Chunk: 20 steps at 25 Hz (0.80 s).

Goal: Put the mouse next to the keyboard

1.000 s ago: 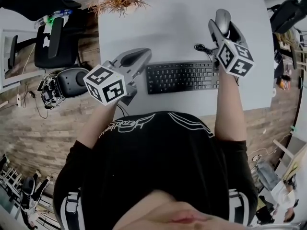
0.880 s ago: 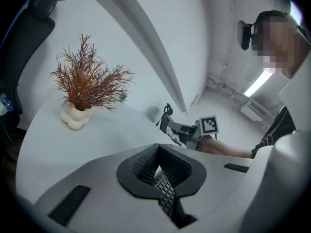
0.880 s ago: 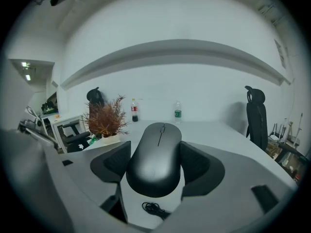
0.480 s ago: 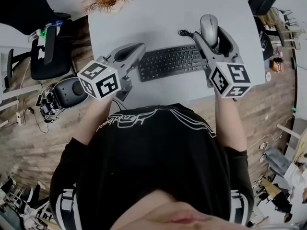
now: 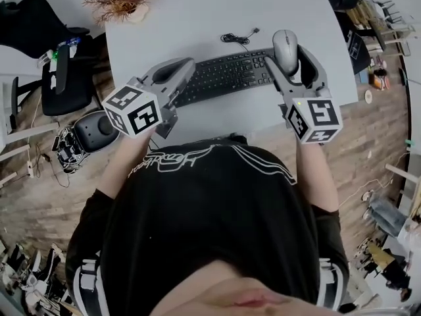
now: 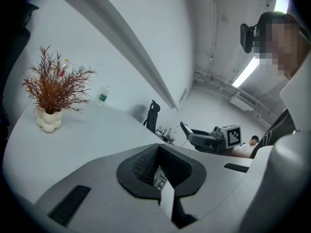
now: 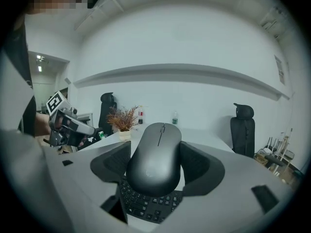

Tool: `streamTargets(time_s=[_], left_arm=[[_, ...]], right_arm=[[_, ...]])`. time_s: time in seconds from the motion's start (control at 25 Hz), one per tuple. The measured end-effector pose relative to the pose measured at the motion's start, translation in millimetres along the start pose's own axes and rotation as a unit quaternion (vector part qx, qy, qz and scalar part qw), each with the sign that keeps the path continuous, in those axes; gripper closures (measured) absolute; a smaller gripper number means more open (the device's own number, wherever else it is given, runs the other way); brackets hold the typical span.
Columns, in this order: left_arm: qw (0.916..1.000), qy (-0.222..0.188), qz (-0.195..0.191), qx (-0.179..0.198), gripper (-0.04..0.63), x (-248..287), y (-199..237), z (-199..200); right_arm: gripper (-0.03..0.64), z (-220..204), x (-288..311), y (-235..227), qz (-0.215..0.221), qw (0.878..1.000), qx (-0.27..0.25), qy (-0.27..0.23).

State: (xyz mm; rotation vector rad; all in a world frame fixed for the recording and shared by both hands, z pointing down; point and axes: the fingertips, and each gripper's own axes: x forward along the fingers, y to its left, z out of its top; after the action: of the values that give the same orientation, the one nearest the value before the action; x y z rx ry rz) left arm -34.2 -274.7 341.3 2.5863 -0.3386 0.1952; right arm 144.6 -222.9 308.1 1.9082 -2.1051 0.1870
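My right tongs (image 5: 287, 51) are clamped on the mouse (image 5: 285, 42), a smooth, matte grey shell, rounded like a pebble, with a thin seam running down its back. The ribbed dark pads (image 7: 197, 166) press on both of its flanks. It hangs off the surface (image 5: 197, 15), and directly beneath the tongs' tips I see the black keys of the keyboard (image 5: 223, 78), its right end. The keyboard is flat and oblong, and a thin black cable (image 5: 237, 38) curls away beyond it.

My left tongs (image 5: 177, 74) have their jaws together with nothing held; the grooved black pads (image 6: 141, 166) form a small hollow between them. They hover past the keyboard's left end.

Far ahead of the left tongs stands a dry, rust-coloured plant (image 6: 56, 84) in a knobbly white pot (image 6: 48, 120). The surface is pale grey and plain. To the left of those tongs, off the surface, a black office chair (image 5: 39, 28) sits on the wood-look floor (image 5: 39, 176).
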Motion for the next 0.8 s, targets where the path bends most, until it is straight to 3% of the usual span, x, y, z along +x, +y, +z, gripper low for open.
streamTargets(time_s=[0.8], left_arm=[[0.9993,0.036,0.009,0.000,0.588,170.2,-120.7,-48.3]], right_arm=[[0.310,-85.0,-107.1,-217.7,-0.049,0.998,0.030,0.009]])
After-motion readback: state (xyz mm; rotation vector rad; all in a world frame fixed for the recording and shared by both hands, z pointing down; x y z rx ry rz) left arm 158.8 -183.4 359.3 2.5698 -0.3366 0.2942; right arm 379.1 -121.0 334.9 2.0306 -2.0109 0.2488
